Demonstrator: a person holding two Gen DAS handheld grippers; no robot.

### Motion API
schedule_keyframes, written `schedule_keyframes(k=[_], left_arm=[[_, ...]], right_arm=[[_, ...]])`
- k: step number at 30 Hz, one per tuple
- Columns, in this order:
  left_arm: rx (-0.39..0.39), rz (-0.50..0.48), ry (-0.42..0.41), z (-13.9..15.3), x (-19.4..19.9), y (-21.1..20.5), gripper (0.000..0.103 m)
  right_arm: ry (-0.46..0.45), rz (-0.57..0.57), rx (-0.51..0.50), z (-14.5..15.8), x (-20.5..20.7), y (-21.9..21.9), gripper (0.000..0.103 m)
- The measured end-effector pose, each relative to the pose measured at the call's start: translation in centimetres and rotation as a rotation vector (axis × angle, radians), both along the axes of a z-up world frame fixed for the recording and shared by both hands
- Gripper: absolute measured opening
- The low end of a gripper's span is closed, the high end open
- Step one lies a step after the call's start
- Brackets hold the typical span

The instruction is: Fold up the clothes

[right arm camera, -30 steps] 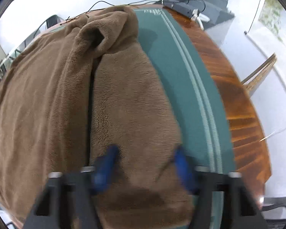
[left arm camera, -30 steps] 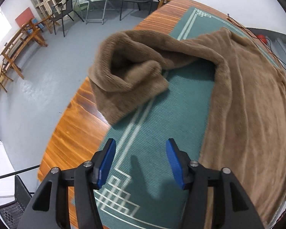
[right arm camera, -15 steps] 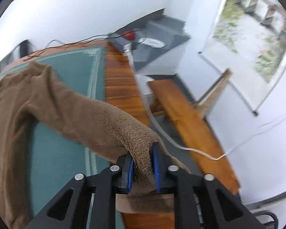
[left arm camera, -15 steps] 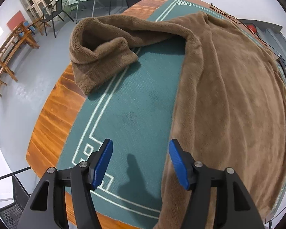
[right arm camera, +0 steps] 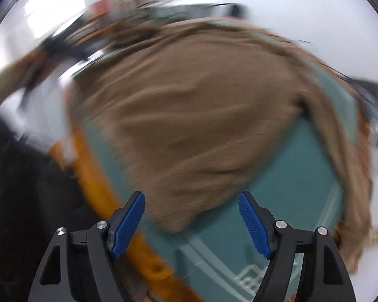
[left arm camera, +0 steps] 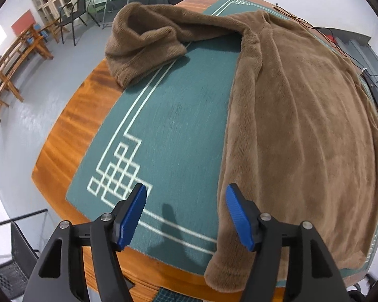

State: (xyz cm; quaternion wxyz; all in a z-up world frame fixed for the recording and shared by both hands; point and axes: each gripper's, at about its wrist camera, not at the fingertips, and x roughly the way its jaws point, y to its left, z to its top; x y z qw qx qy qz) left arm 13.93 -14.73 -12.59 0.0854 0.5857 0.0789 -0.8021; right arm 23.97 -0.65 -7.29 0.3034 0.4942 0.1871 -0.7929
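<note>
A: Left wrist view first. What does it show?

B: The left gripper (left arm camera: 186, 214) hangs with its blue pads spread wide and nothing between them, above the green mat (left arm camera: 179, 115) on the wooden table (left arm camera: 70, 115). The brown fleece garment (left arm camera: 302, 136) lies across the mat's right side. One sleeve (left arm camera: 143, 45) is bunched at the far corner, and the near hem droops over the table's front edge, just beside the right-hand pad.

A: And the right wrist view?

B: It is badly smeared by motion. The right gripper (right arm camera: 191, 224) is also spread apart and empty, over the garment's body (right arm camera: 189, 115), with a lower corner of fleece between and just beyond the pads. The mat (right arm camera: 284, 176) shows at the right.

A: What could go wrong?

B: I'd judge the overhanging hem the main risk: thick fleece is heavy, and a pull from one side could drag more of it off the table. The pile is bulky too, so a shallow pinch might catch only fuzz and slip, while a deep one could grab two layers and fold crookedly. The bunched sleeve needs spreading, or it will lump inside the fold.
</note>
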Motion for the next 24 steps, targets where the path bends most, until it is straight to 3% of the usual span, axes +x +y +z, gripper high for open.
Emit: schedule_keyframes(k=[2, 6, 10, 14, 18, 24], left_arm=[[0.006, 0.004, 0.003, -0.1, 0.6, -0.1, 0.070], [0.001, 0.002, 0.016, -0.2, 1.4, -0.1, 0.070], [-0.012, 0.000, 0.030, -0.1, 2.5, -0.7, 0.071], [0.021, 0.011, 0.045, 0.0, 4.1, -1.4, 0.072], [0.033, -0.052, 0.073, 0.3, 5.6, -0.1, 0.073], [0.019, -0.274, 0.094, 0.1, 7.4, 3.5, 0.074]], right_arm=[[-0.036, 0.059, -0.001, -1.1, -0.1, -0.5, 0.078], [-0.075, 0.017, 0.002, -3.6, -1.4, -1.5, 0.078], [0.047, -0.058, 0.062, -4.1, -2.9, -1.3, 0.060], [0.136, -0.256, 0.036, -2.6, -5.4, 0.5, 0.060], [0.140, -0.367, 0.021, -2.1, -6.9, 2.2, 0.060], [0.152, -0.456, 0.026, -2.1, -7.7, 3.3, 0.060]])
